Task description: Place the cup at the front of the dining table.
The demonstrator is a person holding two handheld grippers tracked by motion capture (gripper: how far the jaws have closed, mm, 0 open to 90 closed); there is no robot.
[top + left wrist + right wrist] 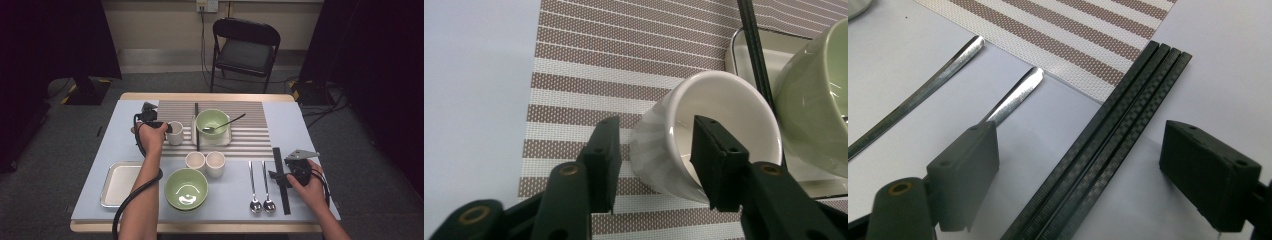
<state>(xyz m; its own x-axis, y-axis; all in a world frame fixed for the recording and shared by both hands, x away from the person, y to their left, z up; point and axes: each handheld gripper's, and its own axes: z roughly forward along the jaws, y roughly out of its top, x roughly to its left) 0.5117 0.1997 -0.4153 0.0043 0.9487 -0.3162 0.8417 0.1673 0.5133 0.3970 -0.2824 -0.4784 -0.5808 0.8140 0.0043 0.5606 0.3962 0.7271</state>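
A white cup [175,133] stands at the left end of the striped placemat [250,135]. My left gripper [168,128] is open at it. In the left gripper view the cup [729,100] is tilted toward the camera, and the left gripper [655,132] straddles its near wall, one jaw outside and one inside, with gaps at both pads. At the table's right, a bundle of black chopsticks [278,157] lies flat. My right gripper [276,176] is open over it. In the right gripper view the chopsticks [1128,95] run between the wide-apart jaws of the right gripper [1082,137], untouched.
A green bowl [212,122] with a spoon sits on a white dish beside the cup, with a black stick [196,125] between them. Two white cups [205,161], another green bowl [186,188], a metal tray [112,185] and two spoons [261,187] lie nearer. A chair [245,47] stands behind the table.
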